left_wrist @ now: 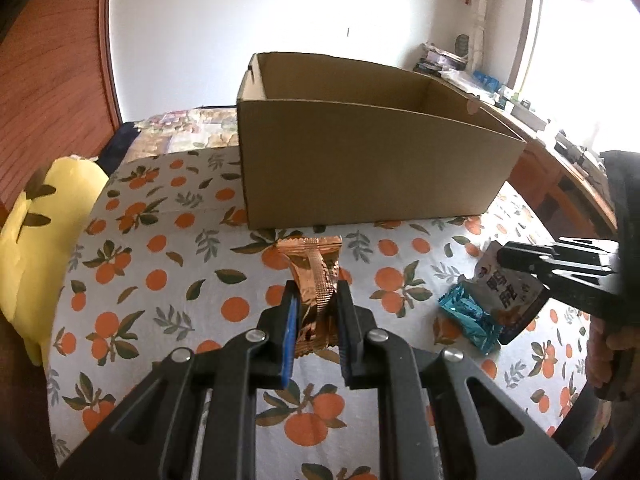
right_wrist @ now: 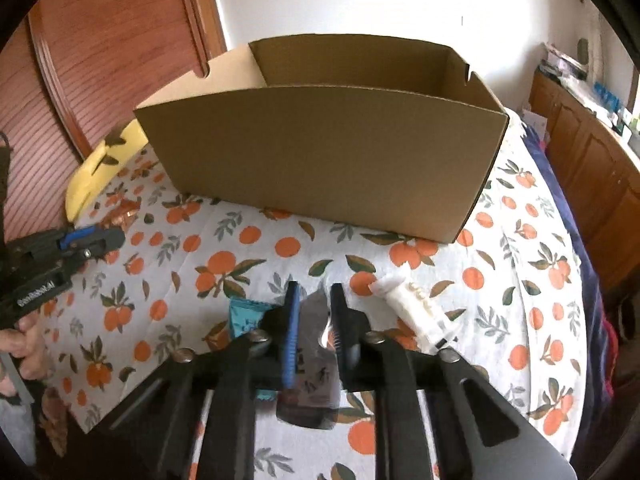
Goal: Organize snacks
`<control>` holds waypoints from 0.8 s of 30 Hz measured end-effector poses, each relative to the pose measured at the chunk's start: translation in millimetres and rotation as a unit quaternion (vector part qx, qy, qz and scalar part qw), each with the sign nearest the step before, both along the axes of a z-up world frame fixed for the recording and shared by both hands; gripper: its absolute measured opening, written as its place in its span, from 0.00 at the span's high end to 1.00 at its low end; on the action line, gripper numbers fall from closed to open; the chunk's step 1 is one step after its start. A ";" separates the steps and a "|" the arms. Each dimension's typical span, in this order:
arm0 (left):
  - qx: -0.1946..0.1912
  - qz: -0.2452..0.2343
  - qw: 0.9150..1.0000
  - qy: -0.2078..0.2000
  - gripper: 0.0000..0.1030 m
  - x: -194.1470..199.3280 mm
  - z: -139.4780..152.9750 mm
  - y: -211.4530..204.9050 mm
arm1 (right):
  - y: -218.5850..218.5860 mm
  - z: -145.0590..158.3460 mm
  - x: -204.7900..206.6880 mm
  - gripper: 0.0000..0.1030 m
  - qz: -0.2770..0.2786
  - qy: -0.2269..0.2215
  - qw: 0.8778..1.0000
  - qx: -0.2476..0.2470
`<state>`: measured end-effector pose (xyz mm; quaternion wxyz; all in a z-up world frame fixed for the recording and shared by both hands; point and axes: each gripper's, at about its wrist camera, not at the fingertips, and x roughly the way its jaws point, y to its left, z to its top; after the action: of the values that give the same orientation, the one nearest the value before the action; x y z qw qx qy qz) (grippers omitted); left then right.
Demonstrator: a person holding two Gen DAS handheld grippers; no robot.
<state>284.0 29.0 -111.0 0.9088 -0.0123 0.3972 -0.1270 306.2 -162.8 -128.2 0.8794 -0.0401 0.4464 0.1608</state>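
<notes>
Straight ahead of both jaws I have the open cardboard box [left_wrist: 372,168]: left gripper [left_wrist: 316,312] clenched on the copper snack packet [left_wrist: 316,276], right gripper [right_wrist: 314,328] clenched on a grey pouch [right_wrist: 312,360].

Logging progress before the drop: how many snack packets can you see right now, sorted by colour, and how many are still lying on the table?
Copper packet, shut in the left gripper: 1
White-and-dark packet, shut in the right gripper: 1
Teal packet, on the tablecloth: 1
White packet, on the tablecloth: 1
Total: 4 packets, 2 lying on the table. None shows inside the cardboard box.
</notes>
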 end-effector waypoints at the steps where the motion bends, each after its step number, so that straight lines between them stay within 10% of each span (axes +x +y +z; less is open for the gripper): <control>1: -0.001 0.001 1.000 0.001 0.85 -0.5 0.2 -0.3 | -2.6 -2.1 0.9 0.90 -0.002 -0.001 1.000 0.001; 14: -0.006 -0.003 1.000 -0.002 0.85 -12.1 3.3 -2.1 | -15.1 -26.2 -7.2 0.53 -0.004 0.026 1.000 0.003; 24: -0.005 -0.006 1.000 0.000 0.85 -15.7 2.5 -5.9 | -5.6 -38.3 -11.9 0.47 0.008 0.016 0.999 -0.041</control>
<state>268.2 23.1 -108.5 0.9082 -0.0141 0.3962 -0.1340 294.3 -168.4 -166.5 0.8683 -0.0774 0.4664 0.1500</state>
